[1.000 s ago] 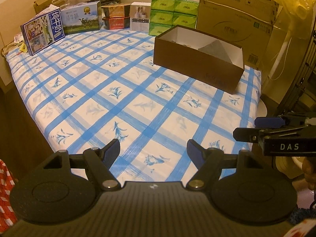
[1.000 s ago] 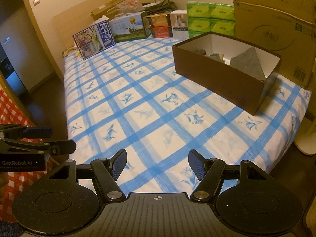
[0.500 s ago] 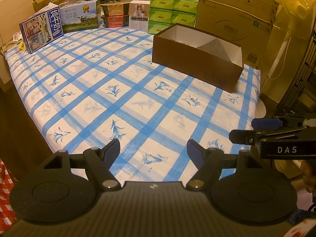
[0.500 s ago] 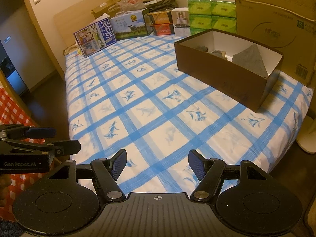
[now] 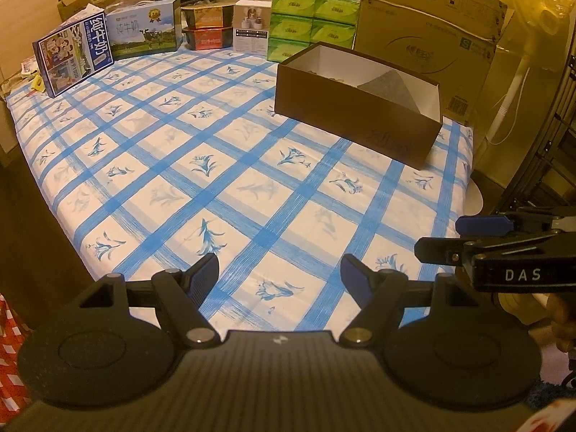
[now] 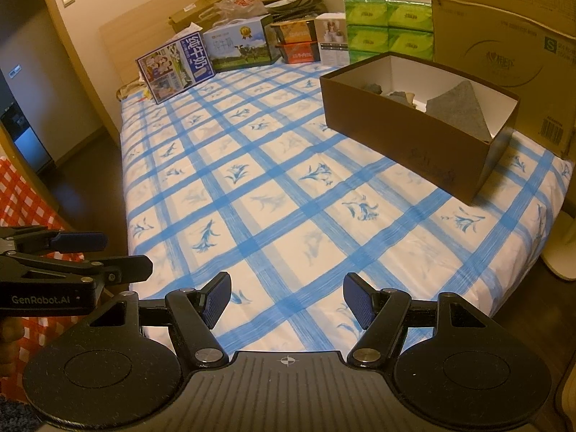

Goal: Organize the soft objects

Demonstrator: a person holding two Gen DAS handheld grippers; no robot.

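Nearest to the cameras, both claws are hanging over the foot end of the bed, side by side. The left claw [image 5: 280, 270] is sitting released with nothing between its pads, and the right claw [image 6: 287, 295] is doing the same, spread wide and empty. Each one is also peeking into the other's view from the side.

Past them, the blue checked bedsheet [image 6: 273, 194] is lying flat, and I'm not spotting a single loose soft thing on it.

Further back on the right, the brown box [image 6: 414, 133] is sitting on the bed with its top open. Inside it a gray cloth [image 6: 462, 106] is leaning up against the far end, and a few smaller soft items [image 6: 392, 93] are bunched beside it, too small for me to name.

All the way at the headboard end, milk cartons [image 5: 108, 43], green tissue packs [image 5: 311, 18] and a big cardboard carton [image 5: 428, 32] are lined up.

So I'm guessing this is pretty much wrapping up: the soft stuff looks like it's already in the box and nothing's left on the sheet. Maybe only tidying what's inside remains, if anything.
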